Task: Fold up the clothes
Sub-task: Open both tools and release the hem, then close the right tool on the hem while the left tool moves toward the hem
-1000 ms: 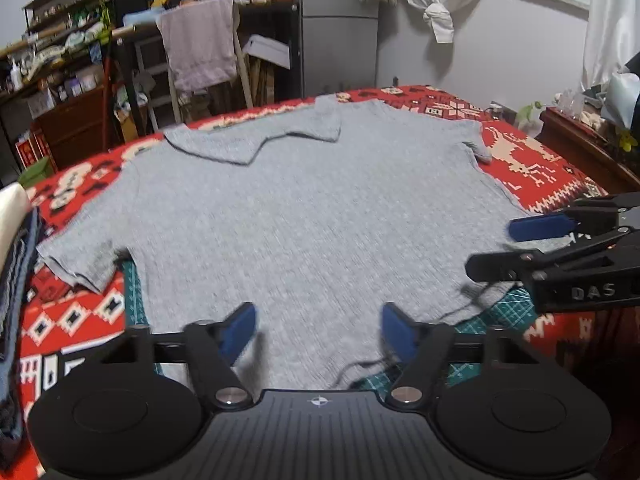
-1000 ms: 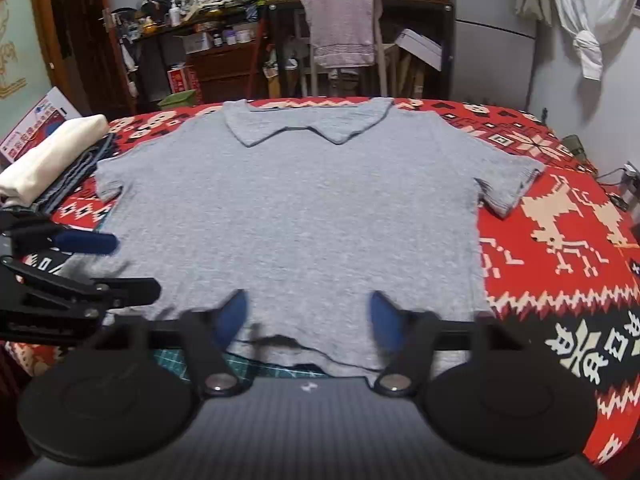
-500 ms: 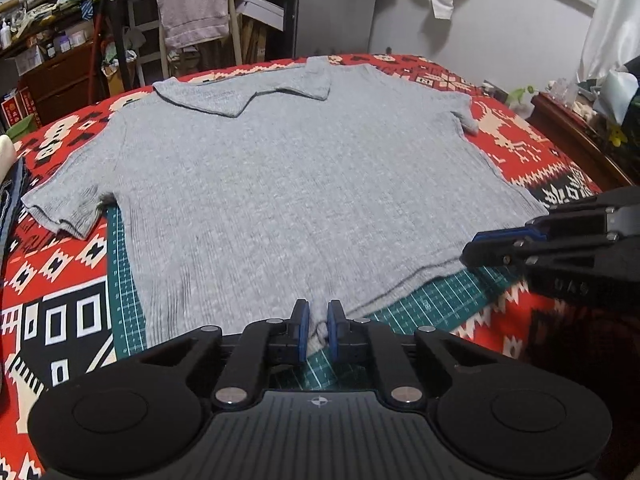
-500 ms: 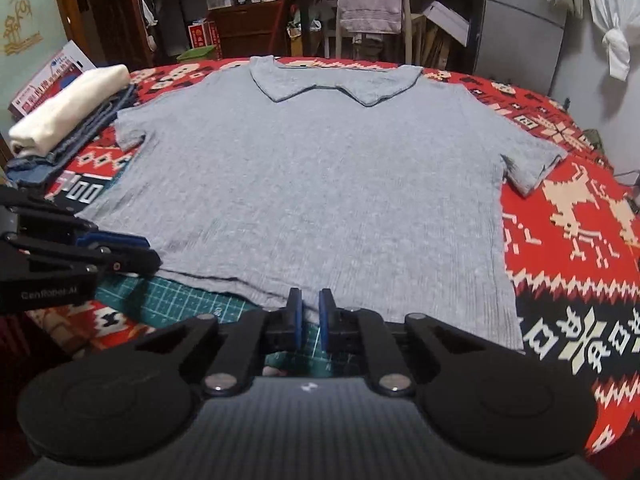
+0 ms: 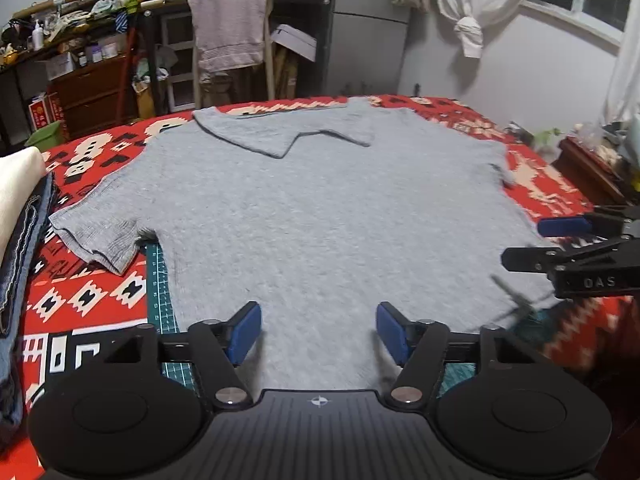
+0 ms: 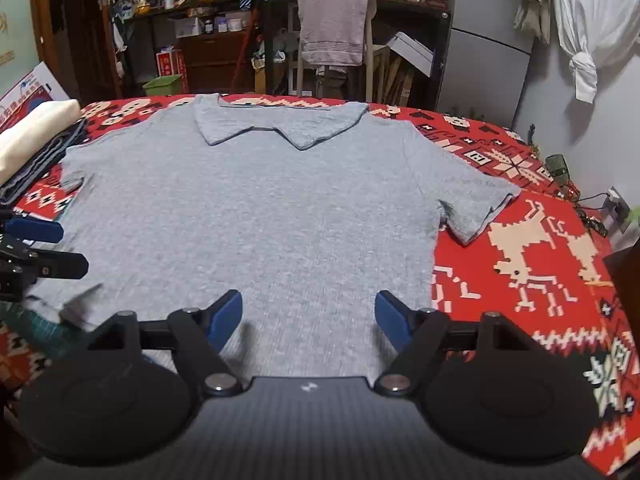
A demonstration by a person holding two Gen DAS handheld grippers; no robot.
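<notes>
Grey collared shirt [image 5: 320, 216] flat, face-up, sleeves out, on red patterned blanket [image 6: 520, 248]; both grippers' jaws spread, empty.

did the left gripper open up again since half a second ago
Yes. The left gripper now stands open over the grey shirt; before, its pads were pinched at the hem.

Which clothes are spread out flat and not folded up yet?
The grey collared shirt lies open across the red blanket, sleeves out. The cream and dark blue clothes at the left edge are already stacked in a pile.
</notes>
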